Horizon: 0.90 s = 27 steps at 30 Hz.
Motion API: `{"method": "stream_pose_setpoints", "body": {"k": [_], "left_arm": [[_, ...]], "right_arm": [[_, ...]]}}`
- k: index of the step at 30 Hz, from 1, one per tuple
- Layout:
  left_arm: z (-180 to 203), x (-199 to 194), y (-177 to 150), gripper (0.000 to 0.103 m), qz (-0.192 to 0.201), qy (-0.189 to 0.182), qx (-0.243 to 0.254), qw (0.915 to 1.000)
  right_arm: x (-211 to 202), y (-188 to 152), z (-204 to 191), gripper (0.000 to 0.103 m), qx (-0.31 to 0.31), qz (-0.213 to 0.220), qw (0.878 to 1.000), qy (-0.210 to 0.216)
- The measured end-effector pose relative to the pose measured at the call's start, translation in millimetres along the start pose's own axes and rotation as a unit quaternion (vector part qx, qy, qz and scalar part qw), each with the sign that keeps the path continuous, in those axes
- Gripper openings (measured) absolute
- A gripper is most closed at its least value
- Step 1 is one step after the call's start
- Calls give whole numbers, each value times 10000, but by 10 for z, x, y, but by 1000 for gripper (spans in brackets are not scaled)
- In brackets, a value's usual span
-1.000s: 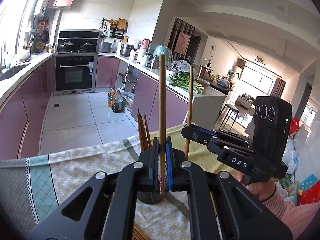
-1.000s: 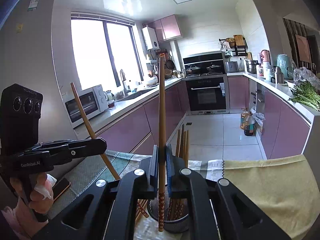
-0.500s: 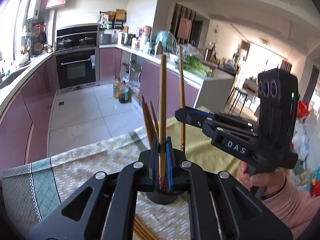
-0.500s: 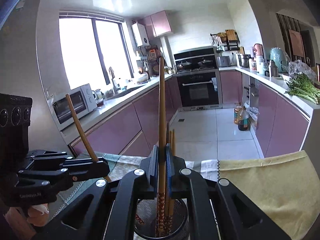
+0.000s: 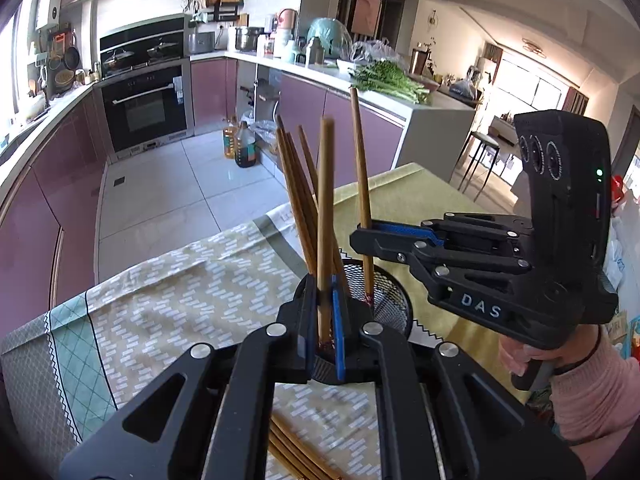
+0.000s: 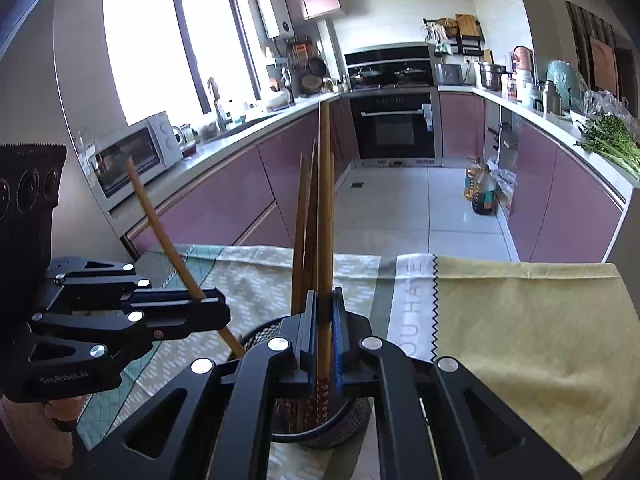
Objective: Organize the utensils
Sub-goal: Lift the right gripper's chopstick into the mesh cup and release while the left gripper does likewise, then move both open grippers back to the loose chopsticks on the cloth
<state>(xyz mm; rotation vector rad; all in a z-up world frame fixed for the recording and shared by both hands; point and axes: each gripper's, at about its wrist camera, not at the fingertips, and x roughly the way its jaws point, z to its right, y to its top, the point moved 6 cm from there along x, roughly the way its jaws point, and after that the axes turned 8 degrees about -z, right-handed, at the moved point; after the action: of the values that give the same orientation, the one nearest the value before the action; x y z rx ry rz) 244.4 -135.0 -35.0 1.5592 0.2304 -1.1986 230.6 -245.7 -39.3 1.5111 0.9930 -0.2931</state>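
Left wrist view first: a chopstick [image 5: 325, 216] stands near upright, pinched between the pressed-together jaws of the left gripper [image 5: 325, 320], its patterned lower tip just beyond the jaws and over the near rim of the black mesh holder [image 5: 394, 304]. Right beside it, ahead and to the right of those jaws, the right gripper [image 5: 362, 234] clamps a second chopstick [image 5: 360, 160], tilted slightly, with its tip already down inside the mesh wall. Standing chopsticks [image 5: 296, 192] lean in the holder just behind the left jaws.

Right wrist view now: its chopstick [image 6: 324, 216] runs straight up from between the closed jaws, lower end directly over the holder [image 6: 260, 334] below. Long axes are both close to vertical, so the drop looks like a straight release downward; the right hand seems the better placed, centred over the opening.

Against a second ago, both grippers have sunk toward the holder, and the holder now shows plainly around the tips. Loose chopsticks [image 5: 296, 454] lie on the patterned cloth [image 5: 180, 312] beneath the left gripper, not yet collected.
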Motion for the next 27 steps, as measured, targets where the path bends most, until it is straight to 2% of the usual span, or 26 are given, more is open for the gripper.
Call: {"method": "stream_pose_setpoints", "body": {"k": [4,12,15,18,21,27], "left_arm": [[-61,133,39,8,-120,74,-85,9999],[-200,355,71,12,-253,100,-283,9992],[-237,359,32,12,-200,129,-347,9991],[-288,285,-30,12,-82,148,-459,9988],[-312,117,-103,17,127,295,-457,9984],[-232,-324,-380,29,592,291,-352,9972]], "right_arm": [[87,-23,27,7,63,-146,9999,-19],[119,-47,66,8,166,-163,9997,-10],[76,-44,69,15,162,-91,9998,22],[-2,-73,36,24,113,8,9999,19],[-100,-94,-31,25,5,107,9999,39],[-394,-264,-391,32,-498,295,9971,500]]}}
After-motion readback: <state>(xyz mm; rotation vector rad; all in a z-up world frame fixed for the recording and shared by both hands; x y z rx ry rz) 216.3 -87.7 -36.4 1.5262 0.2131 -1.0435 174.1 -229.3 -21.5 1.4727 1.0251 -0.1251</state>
